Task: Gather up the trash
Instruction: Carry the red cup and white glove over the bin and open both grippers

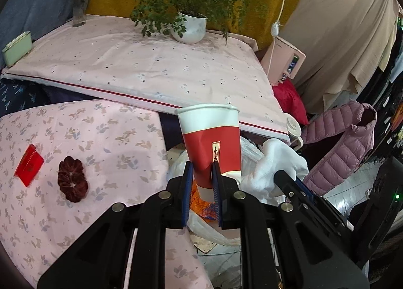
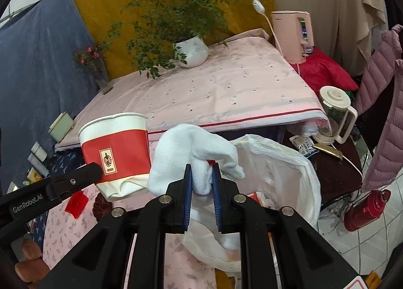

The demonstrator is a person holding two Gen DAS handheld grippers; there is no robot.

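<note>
Two pink-clothed tables (image 1: 156, 67), tiled floor (image 2: 352, 243)

A red-and-white paper cup (image 1: 210, 142) is standing upright in the air, its lower wall crumpled, with a small label on the red band; the left gripper (image 1: 202, 165) is pinching its base. Just to its right, a white cloth wad (image 2: 194, 155) is drooping over the blue pads of the right gripper (image 2: 202, 170), which is clamping it. Below and slightly right of both, a white plastic trash bag (image 2: 289, 175) is gaping open, with an orange wrapper (image 1: 201, 204) lying inside.
</note>
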